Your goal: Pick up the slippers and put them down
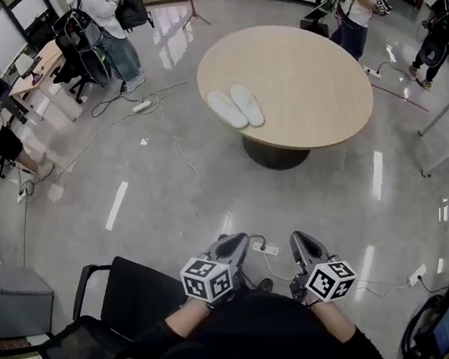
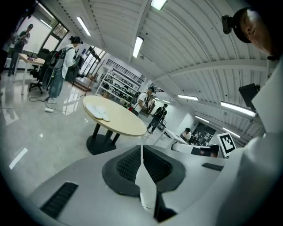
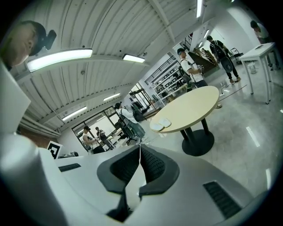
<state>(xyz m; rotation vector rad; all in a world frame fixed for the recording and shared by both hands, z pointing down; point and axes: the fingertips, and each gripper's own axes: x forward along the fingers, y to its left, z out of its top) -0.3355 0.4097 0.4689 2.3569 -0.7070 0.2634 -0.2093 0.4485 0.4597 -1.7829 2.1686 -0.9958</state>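
Two white slippers (image 1: 235, 106) lie side by side near the left edge of a round beige table (image 1: 302, 82), well ahead of me. From the left gripper view the slippers (image 2: 101, 113) look small on the table (image 2: 119, 118); the right gripper view shows the pair (image 3: 162, 123) on the table (image 3: 190, 108) too. My left gripper (image 1: 233, 247) and right gripper (image 1: 303, 245) are held close to my body, far short of the table. Both are shut with nothing between the jaws.
A black office chair (image 1: 119, 312) stands at my left. Cables and a power strip (image 1: 265, 249) lie on the glossy floor between me and the table. Several people stand or sit around the room, and desks (image 1: 34, 72) line the left side.
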